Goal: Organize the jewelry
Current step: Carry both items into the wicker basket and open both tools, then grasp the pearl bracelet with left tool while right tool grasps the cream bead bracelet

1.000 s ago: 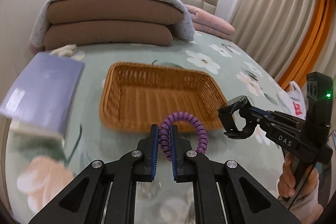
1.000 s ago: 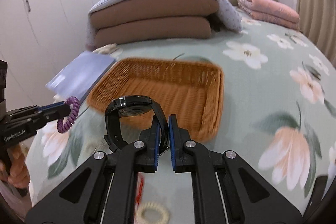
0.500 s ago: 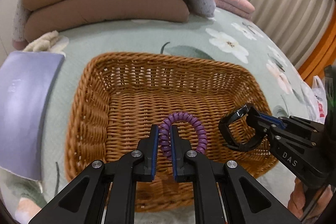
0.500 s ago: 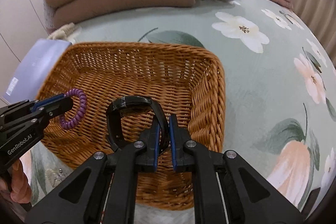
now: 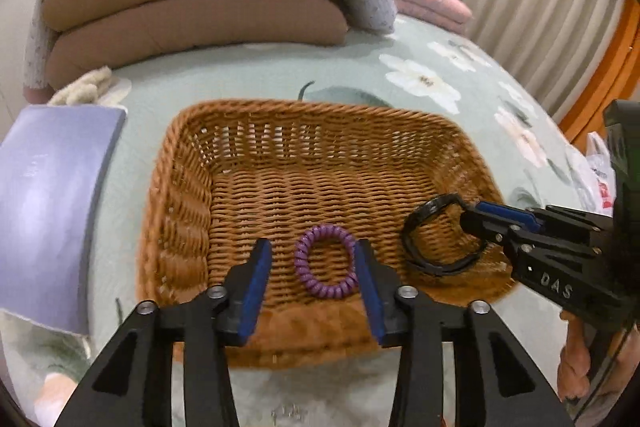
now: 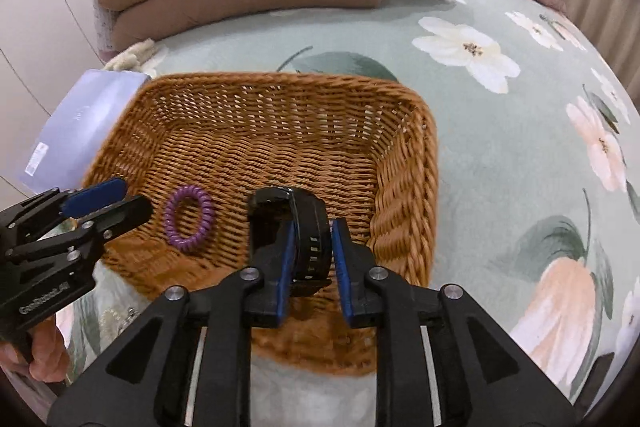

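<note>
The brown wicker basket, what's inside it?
A purple spiral hair tie lies on the brown wicker basket floor; a black wristband sits between the right gripper pads. The near corner is hidden.

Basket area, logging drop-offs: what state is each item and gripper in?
Wicker basket: upright, holding the hair tie.
Purple spiral hair tie: released, lying in the basket.
Black wristband: between the right fingers.
Left gripper: just opened.
Right gripper: opening.

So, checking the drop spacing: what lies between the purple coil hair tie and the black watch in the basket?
Only bare wicker floor of the basket separates the purple coil hair tie from the black watch; the right wrist view shows it best.
</note>
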The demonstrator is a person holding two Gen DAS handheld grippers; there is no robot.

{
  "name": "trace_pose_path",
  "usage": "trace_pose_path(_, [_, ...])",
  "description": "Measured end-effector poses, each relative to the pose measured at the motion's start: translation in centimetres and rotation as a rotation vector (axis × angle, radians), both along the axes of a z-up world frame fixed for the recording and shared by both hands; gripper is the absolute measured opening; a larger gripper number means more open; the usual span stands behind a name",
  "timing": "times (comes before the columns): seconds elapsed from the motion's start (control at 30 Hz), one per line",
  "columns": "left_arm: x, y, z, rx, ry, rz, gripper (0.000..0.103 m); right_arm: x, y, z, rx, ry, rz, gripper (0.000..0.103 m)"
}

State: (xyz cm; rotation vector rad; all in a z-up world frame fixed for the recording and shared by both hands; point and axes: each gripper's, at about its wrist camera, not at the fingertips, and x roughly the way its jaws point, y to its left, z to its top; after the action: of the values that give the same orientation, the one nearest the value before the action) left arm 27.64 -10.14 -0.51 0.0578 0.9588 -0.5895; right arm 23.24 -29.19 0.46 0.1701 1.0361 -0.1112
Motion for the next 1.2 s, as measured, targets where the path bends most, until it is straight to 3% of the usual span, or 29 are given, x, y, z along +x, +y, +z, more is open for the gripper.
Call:
trace_pose_path(0.13, [-2.1, 2.2, 1.8, -0.057, -0.025, -0.015, 0.046, -2.7, 0.2, 2.7, 0.003, -0.063, 0.010, 0.018])
trace_pose_path(0.3, [-5.0, 6.0, 3.1, -0.101, -0.046, 0.006, 0.058, -6.1, 0.9, 5.5, -0.003, -0.112, 0.037, 0.018])
trace_pose_path(0.47, [-7.7, 9.4, 2.6, -0.127, -0.032, 0.027, 0.058, -11.2, 0.6, 6.8, 0.155, -0.206, 0.075, 0.018])
trace_pose_path(0.6, [-10.1, 11.9, 1.0, -0.128, -0.043, 0.051, 0.058, -16.6, 1.5, 6.3, 0.118, -0.255, 0.117, 0.018])
trace_pose_path(0.77, [-11.8, 13.6, -0.9, -0.107, -0.053, 0.075, 0.058, -22.1, 3.2, 3.1, 0.070, -0.190, 0.134, 0.018])
trace_pose_path(0.87, [-12.1, 14.7, -2.0, -0.142, -0.033, 0.094, 0.058, -24.6, 4.3, 1.2, 0.030, -0.179, 0.116, 0.018])
trace_pose_path(1.0, [-12.1, 15.1, -2.8, -0.160, -0.010, 0.100, 0.058, -28.2, 3.7, 1.2, 0.220, -0.353, 0.100, 0.019])
trace_pose_path(1.03, [-12.2, 15.1, -2.9, -0.157, -0.010, 0.098, 0.058, -28.6, 3.6, 1.3, 0.229, -0.373, 0.090, 0.031])
trace_pose_path(1.07, [-12.2, 15.1, -3.0, -0.153, -0.010, 0.094, 0.058, -29.2, 3.7, 1.5, 0.224, -0.393, 0.078, 0.067])
trace_pose_path(1.1, [-12.1, 15.0, -3.1, -0.150, -0.008, 0.089, 0.058, -29.5, 3.7, 1.7, 0.229, -0.405, 0.079, 0.095])
trace_pose_path(1.2, [-11.9, 14.5, -3.4, -0.139, -0.004, 0.078, 0.058, -30.0, 4.3, 1.8, 0.196, -0.405, 0.077, 0.097])
